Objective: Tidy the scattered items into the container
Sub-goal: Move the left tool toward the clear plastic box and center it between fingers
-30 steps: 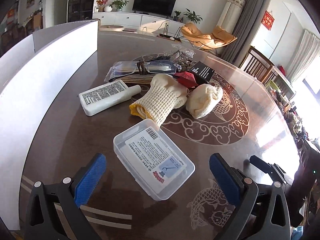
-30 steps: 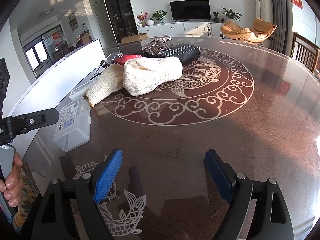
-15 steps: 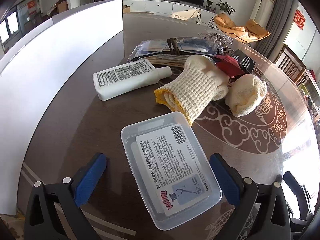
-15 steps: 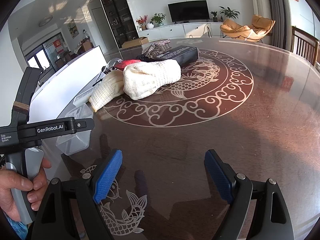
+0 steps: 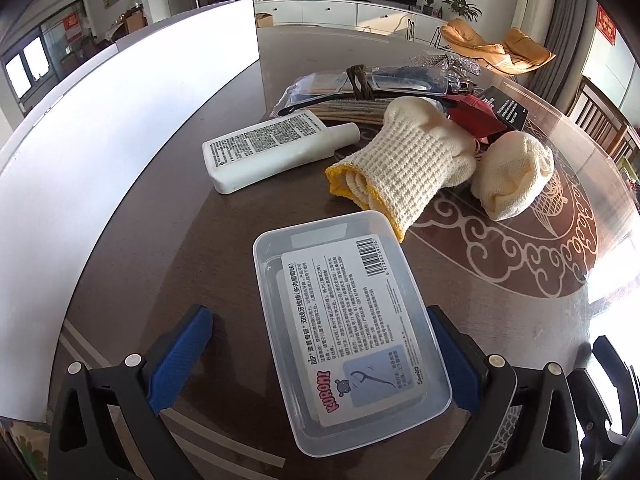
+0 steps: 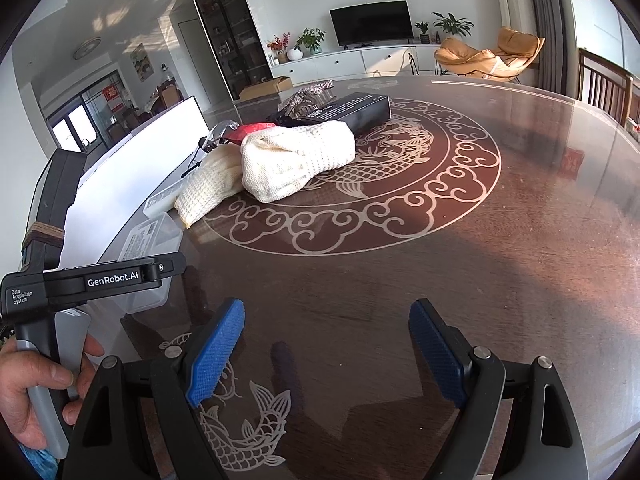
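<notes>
Straddling a clear rectangular plastic box with a printed floss-pick label [image 5: 352,332], the left tongs [image 5: 320,356] stand wide open above the dark glass-topped bench with its pale cloud-and-fish inlay [image 5: 520,280], their blue pads on either side of the box's near end and gripping nothing. Whether the right-hand pad touches the box wall cannot be told; the left-hand pad stands clear of it.

Judging by how things lie, the tidying has barely begun. Every loose item in view sits on the bench: a flat white plastic bottle with small print [image 5: 276,148] on its side beyond the box, a cream knitted glove with a yellow cuff [image 5: 408,164] whose cuff lies just beside the box's far corner, a second cream knitted glove bunched up [image 5: 512,176] further right, and behind them a clear plastic pouch with dark contents [image 5: 360,84], a red packet [image 5: 472,116] and a black carton with white lettering [image 5: 504,106]. A long white-walled container [image 5: 120,152], probably the bin meant by the task, runs along the bench's left edge; its inside is hidden, so what it holds cannot be said.

The right tongs [image 6: 328,352] hover equally wide open and empty over a bare stretch of bench with a fish motif, well apart from the pile. From that side, a hand [image 6: 36,396] is seen gripping the left tool's handle, with the labelled box partly hidden behind it.
</notes>
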A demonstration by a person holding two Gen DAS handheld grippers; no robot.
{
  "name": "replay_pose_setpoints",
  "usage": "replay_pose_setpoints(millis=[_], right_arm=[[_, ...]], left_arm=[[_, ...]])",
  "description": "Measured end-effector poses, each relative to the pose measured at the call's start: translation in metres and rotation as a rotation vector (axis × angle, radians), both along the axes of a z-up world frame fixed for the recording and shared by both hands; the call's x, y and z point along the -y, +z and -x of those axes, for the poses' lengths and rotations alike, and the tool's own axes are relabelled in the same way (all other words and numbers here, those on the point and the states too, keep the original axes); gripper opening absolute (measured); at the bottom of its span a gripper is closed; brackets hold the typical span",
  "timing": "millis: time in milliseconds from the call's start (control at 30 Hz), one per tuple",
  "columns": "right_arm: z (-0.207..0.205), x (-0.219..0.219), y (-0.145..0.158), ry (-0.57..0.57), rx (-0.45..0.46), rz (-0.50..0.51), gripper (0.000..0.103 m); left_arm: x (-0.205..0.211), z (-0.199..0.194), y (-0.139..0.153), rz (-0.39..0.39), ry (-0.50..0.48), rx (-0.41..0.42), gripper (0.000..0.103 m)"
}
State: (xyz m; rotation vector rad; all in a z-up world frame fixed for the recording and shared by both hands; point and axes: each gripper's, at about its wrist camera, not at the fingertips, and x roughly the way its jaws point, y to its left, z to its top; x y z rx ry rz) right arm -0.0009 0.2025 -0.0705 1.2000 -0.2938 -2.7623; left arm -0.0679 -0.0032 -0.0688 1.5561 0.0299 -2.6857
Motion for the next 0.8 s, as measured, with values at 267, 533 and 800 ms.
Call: replay_pose_setpoints(millis=[267, 533, 800], right_arm=[[0.0003, 0.0016, -0.001, -0.001, 0.005, -0.022, 0.086], [0.0007, 0.0026, -0.0017, 0.0, 0.007, -0.028, 0.086], [0.0006, 0.0026, -0.0018, -0.001, 0.007, -0.028, 0.086]], left_arm=[[-0.0001, -0.0079, -0.0022, 0.002, 0.008, -0.048, 0.103], [-0.0021, -0.0023, -0.0032, 0.003, 0.044, -0.024, 0.103], [-0.002, -0.0029, -0.0033, 0.004, 0.028, -0.029, 0.103]])
